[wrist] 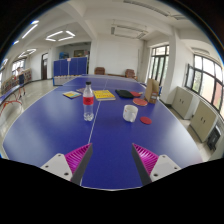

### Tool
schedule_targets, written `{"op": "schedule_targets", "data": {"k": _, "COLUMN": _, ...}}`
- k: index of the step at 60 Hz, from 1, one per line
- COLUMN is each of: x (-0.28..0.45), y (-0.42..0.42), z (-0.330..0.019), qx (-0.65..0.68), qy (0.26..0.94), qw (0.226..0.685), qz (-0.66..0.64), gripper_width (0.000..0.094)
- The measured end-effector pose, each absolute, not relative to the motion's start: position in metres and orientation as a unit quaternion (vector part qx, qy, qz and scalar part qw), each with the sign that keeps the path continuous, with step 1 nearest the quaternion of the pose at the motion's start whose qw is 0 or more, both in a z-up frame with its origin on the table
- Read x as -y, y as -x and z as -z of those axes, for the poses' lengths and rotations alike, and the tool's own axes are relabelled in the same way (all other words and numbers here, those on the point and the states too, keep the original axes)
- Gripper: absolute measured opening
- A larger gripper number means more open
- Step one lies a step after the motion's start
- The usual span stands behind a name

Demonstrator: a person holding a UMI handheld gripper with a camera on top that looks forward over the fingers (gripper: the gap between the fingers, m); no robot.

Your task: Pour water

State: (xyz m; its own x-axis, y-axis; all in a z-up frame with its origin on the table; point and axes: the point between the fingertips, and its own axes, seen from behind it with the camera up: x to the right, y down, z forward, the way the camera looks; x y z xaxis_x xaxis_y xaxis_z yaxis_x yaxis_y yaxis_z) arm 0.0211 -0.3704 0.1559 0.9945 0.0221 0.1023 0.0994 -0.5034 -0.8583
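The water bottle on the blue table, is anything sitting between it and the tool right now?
No. Only bare blue table lies between the open tool and the water bottle. The cup stands off to the bottle's side, clear of that path.

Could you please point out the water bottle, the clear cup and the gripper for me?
Water bottle (88, 101), gripper view, on its label, mid-body.
Clear cup (130, 113), gripper view, on its side wall.
Gripper (111, 157), gripper view, midway between its open fingertips, nothing between them.
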Motion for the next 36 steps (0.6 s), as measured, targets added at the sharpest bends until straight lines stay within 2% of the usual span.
{"op": "schedule_targets", "data": {"k": 1, "x": 0.355, "y": -0.006, "z": -0.148, "qx": 0.037, "qy": 0.864, "qw": 0.501, "qz": 0.034, "gripper_width": 0.0842}}
{"op": "schedule_targets", "data": {"k": 6, "x": 0.321, "y": 0.037, "z": -0.152, "qx": 0.043, "qy": 0.85, "qw": 0.524, "qz": 0.009, "gripper_width": 0.0842}}
{"op": "schedule_targets", "data": {"k": 10, "x": 0.255, "y": 0.072, "z": -0.14, "qx": 0.036, "qy": 0.838, "qw": 0.544, "qz": -0.008, "gripper_width": 0.0841}}
{"op": "schedule_targets", "data": {"k": 13, "x": 0.231, "y": 0.084, "z": -0.146, "qx": 0.029, "qy": 0.831, "qw": 0.556, "qz": -0.011, "gripper_width": 0.084}}
{"op": "schedule_targets", "data": {"k": 18, "x": 0.161, "y": 0.103, "z": -0.133, "qx": 0.021, "qy": 0.821, "qw": 0.571, "qz": -0.011, "gripper_width": 0.0841}}
{"op": "schedule_targets", "data": {"k": 22, "x": 0.126, "y": 0.112, "z": -0.13, "qx": 0.019, "qy": 0.817, "qw": 0.576, "qz": -0.011, "gripper_width": 0.084}}
{"op": "schedule_targets", "data": {"k": 36, "x": 0.013, "y": 0.123, "z": -0.085, "qx": 0.007, "qy": 0.813, "qw": 0.583, "qz": 0.002, "gripper_width": 0.0817}}
